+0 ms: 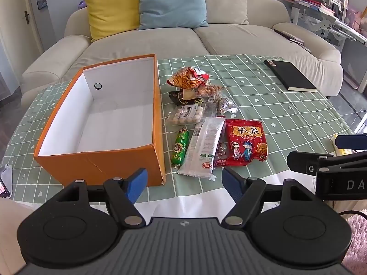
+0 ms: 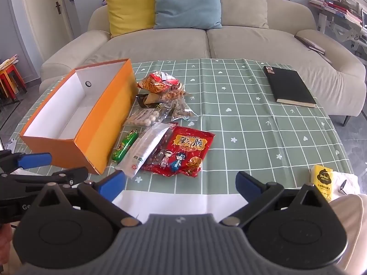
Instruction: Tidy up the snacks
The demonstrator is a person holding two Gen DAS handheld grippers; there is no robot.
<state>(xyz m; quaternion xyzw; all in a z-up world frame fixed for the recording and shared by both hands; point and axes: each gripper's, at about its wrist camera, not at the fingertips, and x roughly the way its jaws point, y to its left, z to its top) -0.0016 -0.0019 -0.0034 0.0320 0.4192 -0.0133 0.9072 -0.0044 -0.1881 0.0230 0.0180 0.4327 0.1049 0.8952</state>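
An open orange box (image 1: 101, 160) with a white inside stands empty on the table's left; it also shows in the right wrist view (image 2: 96, 133). Right of it lies a pile of snacks: a red packet (image 1: 246, 142) (image 2: 183, 151), a white packet (image 1: 204, 146) (image 2: 146, 151), a green sausage (image 1: 180, 147) (image 2: 125, 145), a bag of round balls (image 1: 188, 114) (image 2: 144, 119) and an orange crisp bag (image 1: 188, 78) (image 2: 160, 82). My left gripper (image 1: 184, 183) is open and empty at the near edge, in front of the box corner. My right gripper (image 2: 181, 183) is open and empty, just short of the red packet.
A black notebook (image 1: 290, 75) (image 2: 290, 87) lies at the table's far right. A yellow tissue pack (image 2: 321, 181) sits at the near right. A beige sofa (image 1: 160, 43) with yellow and blue cushions stands behind the green checked tablecloth (image 2: 252, 137).
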